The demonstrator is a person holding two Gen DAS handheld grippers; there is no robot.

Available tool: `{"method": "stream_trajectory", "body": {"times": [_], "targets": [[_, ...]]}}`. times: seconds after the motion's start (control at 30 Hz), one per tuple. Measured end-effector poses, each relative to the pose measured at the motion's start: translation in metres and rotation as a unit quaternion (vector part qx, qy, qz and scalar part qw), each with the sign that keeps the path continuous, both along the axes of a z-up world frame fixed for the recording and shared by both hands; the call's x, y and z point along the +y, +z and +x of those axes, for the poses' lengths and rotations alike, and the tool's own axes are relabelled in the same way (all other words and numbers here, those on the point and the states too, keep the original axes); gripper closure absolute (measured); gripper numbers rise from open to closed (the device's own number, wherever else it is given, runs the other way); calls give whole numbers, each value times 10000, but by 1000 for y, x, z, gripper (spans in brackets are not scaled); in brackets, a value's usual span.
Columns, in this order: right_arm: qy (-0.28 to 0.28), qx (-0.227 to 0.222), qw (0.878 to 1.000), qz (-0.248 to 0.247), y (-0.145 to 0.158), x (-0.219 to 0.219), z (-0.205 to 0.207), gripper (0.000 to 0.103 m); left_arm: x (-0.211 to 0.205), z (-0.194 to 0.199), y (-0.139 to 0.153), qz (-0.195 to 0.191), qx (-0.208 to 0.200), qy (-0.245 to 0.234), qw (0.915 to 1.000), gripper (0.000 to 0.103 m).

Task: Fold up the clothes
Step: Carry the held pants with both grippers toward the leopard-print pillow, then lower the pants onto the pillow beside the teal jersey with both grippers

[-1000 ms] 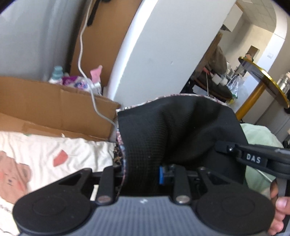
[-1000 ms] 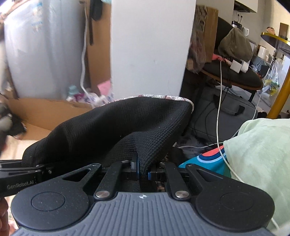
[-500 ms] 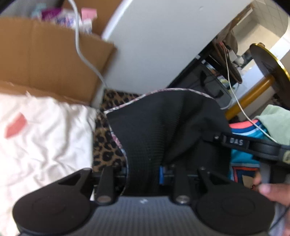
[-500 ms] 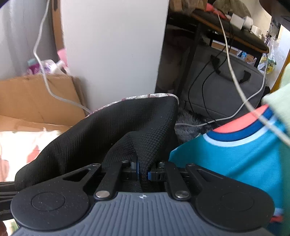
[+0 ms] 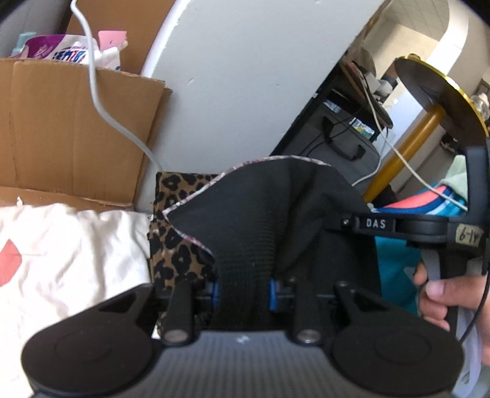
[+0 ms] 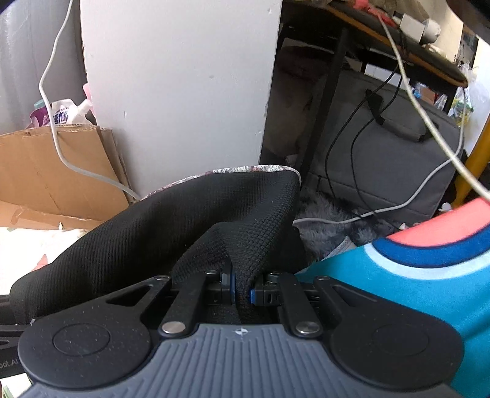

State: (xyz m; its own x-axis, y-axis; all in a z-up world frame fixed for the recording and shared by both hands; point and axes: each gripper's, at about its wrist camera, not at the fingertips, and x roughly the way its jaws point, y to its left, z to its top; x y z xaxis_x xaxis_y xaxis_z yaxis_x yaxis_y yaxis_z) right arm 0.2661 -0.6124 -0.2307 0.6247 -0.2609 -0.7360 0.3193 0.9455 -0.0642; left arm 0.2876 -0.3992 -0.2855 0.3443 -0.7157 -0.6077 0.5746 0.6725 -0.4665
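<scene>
Black knit garment point(image 5: 263, 220) is pinched by left gripper point(image 5: 243, 290) and right gripper point(image 6: 242, 286), draped ahead of both | edge is best lowered evenly over leopard-print fabric point(image 5: 174, 245) | tension is kept equal, corners aligned.

Daylight fills both views, strongest from the upper right, where the tiled wall point(image 5: 407, 27) in the left wrist view washes pale. The white pillar point(image 6: 183, 85) is evenly lit and bright. The black garment point(image 5: 263, 220) swallows detail, though its knit weave stays sharp in the right wrist view. The white bedding point(image 5: 70, 254) nearly blows out. Fisheye bending curves the pillar and dark vignettes cut the corners. Distant clutter is soft; the cardboard box point(image 6: 52, 171) is slightly smeared.
</scene>
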Motion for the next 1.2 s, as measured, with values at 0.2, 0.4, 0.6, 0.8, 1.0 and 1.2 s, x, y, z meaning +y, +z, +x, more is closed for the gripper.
{"method": "stream_trajectory", "body": {"times": [0.2, 0.4, 0.6, 0.8, 1.0, 1.2], "targets": [[-139, 221, 9994, -239, -26, -16, 27, 76, -11, 19, -20, 219, 34, 79, 9997, 73], [-463, -34, 9967, -668, -6, -25, 40, 72, -13, 31, -35, 355, 136, 157, 9992, 72], [-954, -573, 9924, -518, -4, -6, 8, 71, -14, 37, -37, 332, 187, 174, 9991, 70], [-895, -887, 9920, -114, -36, 21, -34, 72, -19, 35, -37, 291, 188, 121, 9993, 70], [-1354, -892, 9867, 55, -83, 22, -50, 72, -22, 47, -25, 633, 314, 29, 9975, 62], [-1684, -457, 9847, 2, -106, 8, -61, 72, -28, 62, -10, 824, 319, -6, 9961, 49]]}}
